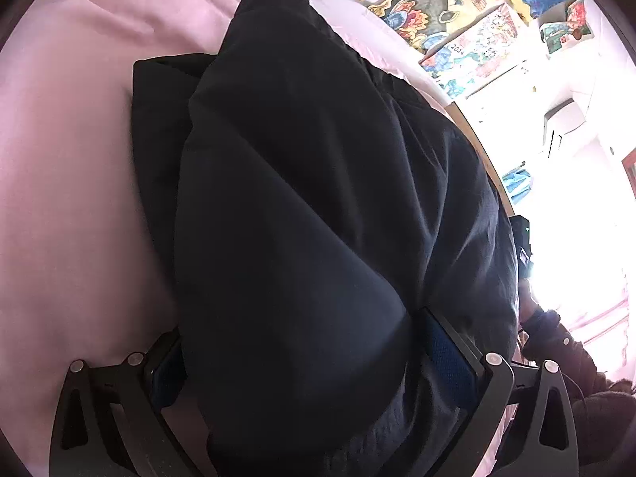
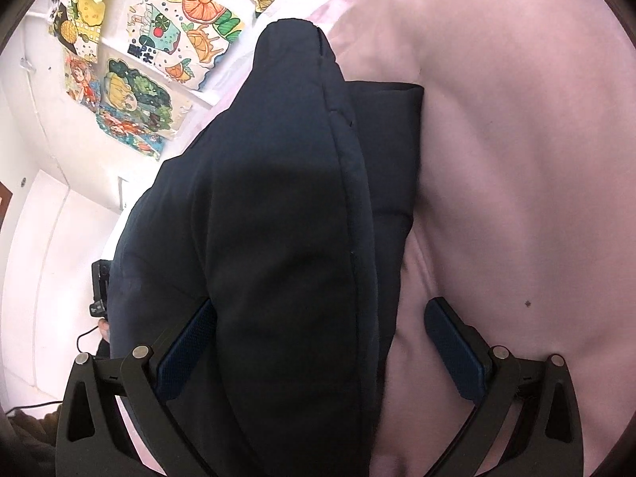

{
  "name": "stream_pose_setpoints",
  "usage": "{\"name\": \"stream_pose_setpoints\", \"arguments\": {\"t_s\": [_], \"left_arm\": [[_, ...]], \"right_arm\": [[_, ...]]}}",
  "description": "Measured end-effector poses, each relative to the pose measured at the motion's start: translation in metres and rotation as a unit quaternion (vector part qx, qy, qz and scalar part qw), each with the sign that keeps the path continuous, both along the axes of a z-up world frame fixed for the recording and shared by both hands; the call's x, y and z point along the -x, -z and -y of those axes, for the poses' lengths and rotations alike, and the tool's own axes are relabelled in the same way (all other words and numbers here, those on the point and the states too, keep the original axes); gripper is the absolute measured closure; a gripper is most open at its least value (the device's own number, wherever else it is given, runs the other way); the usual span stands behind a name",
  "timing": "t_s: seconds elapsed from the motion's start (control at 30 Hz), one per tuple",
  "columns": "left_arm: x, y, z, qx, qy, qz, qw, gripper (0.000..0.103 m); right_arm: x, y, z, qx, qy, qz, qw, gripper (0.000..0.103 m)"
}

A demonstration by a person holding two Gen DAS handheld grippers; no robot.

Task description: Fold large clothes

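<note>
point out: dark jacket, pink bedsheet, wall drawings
dark jacket (image 1: pixel 318 198), left wrist view, middle of the bulging top fold.
pink bedsheet (image 2: pixel 516 159), right wrist view, bare stretch right of the jacket.
wall drawings (image 2: pixel 139 95), right wrist view, the green-and-yellow sheet.

txt: "2024" | on calendar-like poster (image 1: pixel 473 45) | rest illegible

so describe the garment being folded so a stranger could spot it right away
Look at the pink bedsheet covering the bed below the wall of colourful drawings. On it lies a bulky dark navy padded jacket, the only dark item there.
</note>
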State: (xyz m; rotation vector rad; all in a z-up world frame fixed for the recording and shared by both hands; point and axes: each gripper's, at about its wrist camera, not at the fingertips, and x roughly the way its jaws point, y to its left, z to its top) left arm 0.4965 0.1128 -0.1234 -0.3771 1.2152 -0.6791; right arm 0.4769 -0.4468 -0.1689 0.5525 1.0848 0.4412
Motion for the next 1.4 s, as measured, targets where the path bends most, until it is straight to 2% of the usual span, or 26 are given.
{"name": "stream_pose_setpoints", "arguments": {"t_s": [0.07, 0.13, 0.33, 0.5, 0.57, 0.6, 0.7, 0.77, 0.9, 0.97, 1.0, 1.07, 1.13, 1.23, 1.33, 1.4], "left_arm": [[0.0, 0.0, 0.004, 0.0, -0.004, -0.007, 1.0, 0.0], [0.0, -0.001, 0.007, -0.003, -0.012, -0.011, 0.9999, 0.005], [0.013, -0.02, 0.025, -0.039, -0.041, 0.008, 0.9984, 0.039], [0.019, -0.038, 0.043, -0.101, -0.095, -0.013, 0.9902, 0.068], [0.025, -0.06, 0.063, -0.152, -0.103, 0.001, 0.9831, 0.076], [0.028, -0.071, 0.072, -0.176, -0.1, 0.011, 0.9792, 0.079], [0.042, -0.097, 0.093, -0.215, -0.096, 0.034, 0.9713, 0.081], [0.057, -0.115, 0.093, -0.203, -0.109, 0.038, 0.9723, 0.081], [0.092, -0.142, 0.081, -0.183, -0.108, 0.035, 0.9766, 0.082], [0.12, -0.165, 0.08, -0.177, -0.106, 0.044, 0.9776, 0.082], [0.128, -0.173, 0.066, -0.178, -0.103, 0.051, 0.9773, 0.082], [0.158, -0.198, 0.062, -0.196, -0.096, 0.073, 0.9733, 0.082], [0.18, -0.21, 0.061, -0.199, -0.097, 0.079, 0.972, 0.082], [0.206, -0.217, 0.053, -0.196, -0.099, 0.085, 0.9718, 0.082], [0.22, -0.199, 0.042, -0.196, -0.099, 0.075, 0.9728, 0.082], [0.229, -0.18, 0.041, -0.202, -0.098, 0.077, 0.9715, 0.081]], "right_arm": [[0.001, 0.0, 0.0, -0.004, -0.004, -0.004, 1.0, 0.001], [0.002, -0.002, -0.004, -0.008, -0.007, -0.005, 1.0, 0.001], [0.008, -0.009, -0.009, -0.013, -0.007, 0.001, 1.0, 0.031], [0.014, -0.019, -0.014, 0.008, 0.005, 0.008, 1.0, 0.051], [0.018, -0.031, -0.019, 0.031, 0.007, 0.016, 0.999, 0.067], [0.02, -0.04, -0.021, 0.038, 0.008, 0.018, 0.999, 0.07], [0.028, -0.068, -0.032, 0.086, 0.001, 0.022, 0.996, 0.078], [0.039, -0.093, -0.039, 0.11, -0.002, 0.029, 0.994, 0.08], [0.078, -0.148, -0.039, 0.115, 0.007, 0.05, 0.992, 0.081], [0.099, -0.171, -0.039, 0.124, 0.002, 0.057, 0.991, 0.081], [0.109, -0.182, -0.041, 0.134, -0.003, 0.06, 0.989, 0.081], [0.132, -0.204, -0.044, 0.15, -0.007, 0.063, 0.987, 0.081], [0.151, -0.22, -0.047, 0.151, -0.003, 0.065, 0.986, 0.081], [0.183, -0.232, -0.045, 0.147, 0.005, 0.067, 0.987, 0.081], [0.214, -0.215, -0.037, 0.131, 0.021, 0.057, 0.989, 0.081], [0.229, -0.19, -0.033, 0.121, 0.038, 0.038, 0.991, 0.08]]}}
